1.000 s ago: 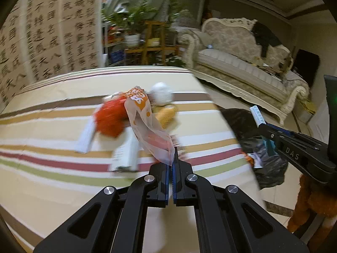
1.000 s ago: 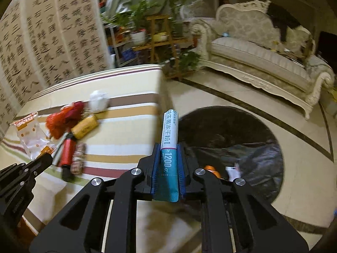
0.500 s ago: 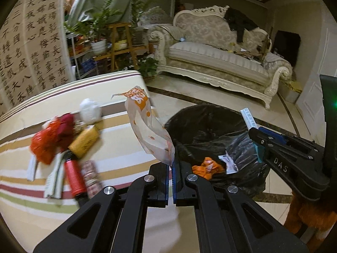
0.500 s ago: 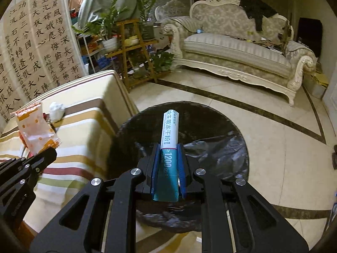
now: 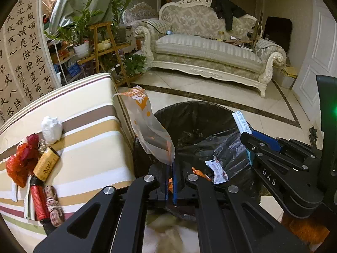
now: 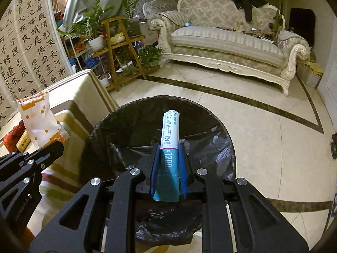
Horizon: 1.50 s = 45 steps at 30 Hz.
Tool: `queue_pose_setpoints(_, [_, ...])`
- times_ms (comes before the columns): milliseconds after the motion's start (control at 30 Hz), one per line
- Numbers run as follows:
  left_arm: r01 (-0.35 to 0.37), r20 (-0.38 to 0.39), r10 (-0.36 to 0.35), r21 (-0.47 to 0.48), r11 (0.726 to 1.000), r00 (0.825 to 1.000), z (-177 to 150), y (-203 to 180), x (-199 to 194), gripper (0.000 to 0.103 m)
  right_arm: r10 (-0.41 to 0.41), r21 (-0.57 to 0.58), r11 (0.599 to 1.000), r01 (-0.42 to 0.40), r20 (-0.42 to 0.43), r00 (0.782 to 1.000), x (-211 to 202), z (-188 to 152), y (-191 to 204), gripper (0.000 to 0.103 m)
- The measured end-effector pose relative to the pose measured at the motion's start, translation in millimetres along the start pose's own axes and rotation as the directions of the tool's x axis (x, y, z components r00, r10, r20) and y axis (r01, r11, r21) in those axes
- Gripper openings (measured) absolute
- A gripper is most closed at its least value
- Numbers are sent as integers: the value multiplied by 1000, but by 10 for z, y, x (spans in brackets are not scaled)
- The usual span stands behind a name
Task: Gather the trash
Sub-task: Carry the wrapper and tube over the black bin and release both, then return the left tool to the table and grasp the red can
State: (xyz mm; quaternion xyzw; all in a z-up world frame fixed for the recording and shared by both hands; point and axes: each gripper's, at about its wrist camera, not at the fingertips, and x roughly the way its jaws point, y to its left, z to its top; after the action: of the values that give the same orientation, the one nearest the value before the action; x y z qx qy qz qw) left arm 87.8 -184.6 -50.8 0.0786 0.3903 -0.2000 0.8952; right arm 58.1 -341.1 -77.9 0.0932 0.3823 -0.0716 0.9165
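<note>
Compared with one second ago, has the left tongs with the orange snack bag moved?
Yes. The left tongs carried the snack bag rightward, off the striped table and over the black bin.

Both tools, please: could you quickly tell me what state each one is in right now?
Left tool: closed on the translucent orange-printed plastic snack wrapper.
Right tool: closed on the white-and-teal paper sachet.

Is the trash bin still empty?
No, the black-lined bin already holds a white wrapper and something orange.
</note>
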Motion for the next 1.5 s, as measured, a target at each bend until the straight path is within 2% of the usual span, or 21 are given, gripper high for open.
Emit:
queue_pose_setpoints(33, [1,-7,-1,2,1000,1000,0,-11,12,7,0,6,1000,0,-4,1000,17,-3,-19,27])
queue_pose_setpoints(133, [-1,-11,1,-1,1000,1000,-8,-1,30,29,-5,20,1000,5,-3,1000,30,-15,-59,31])
queue_pose_setpoints(233, [0,-11,0,1,1000,1000,-3,3,27,31,-9,29,1000,9,-3,1000,33,-23,-100,34])
queue_pose_setpoints(367, [1,-5,-1,-16,1000,1000,13,17,10,45,-14,42,999,14,4,1000,1,-29,-131,43])
queue_pose_setpoints(400, [1,-3,-1,-21,1000,1000,12,28,0,46,-15,43,999,15,6,1000,-8,-25,-132,44])
queue_pose_setpoints(500, [-7,2,7,-36,999,1000,-7,70,-46,51,-17,49,999,16,16,1000,-51,-27,-123,51])
queue_pose_setpoints(567, [-9,2,9,-48,999,1000,-15,112,-80,54,-16,52,999,15,23,1000,-80,-30,-106,60])
queue_pose_setpoints(733, [-32,7,33,-71,997,999,-71,224,-193,57,14,56,998,-16,20,1000,-121,-40,-33,66])
queue_pose_setpoints(1000, [-85,13,87,-121,989,996,-228,552,-449,58,72,14,997,-72,17,997,-216,-82,287,66])
queue_pose_setpoints(1300, [-194,-7,198,-231,953,980,-446,1091,-655,58,132,-58,990,-131,7,991,-307,-138,752,66])
queue_pose_setpoints(1500, [-229,-48,225,-271,935,973,-588,1296,-651,57,164,-109,980,-164,-9,986,-326,-173,1041,66])
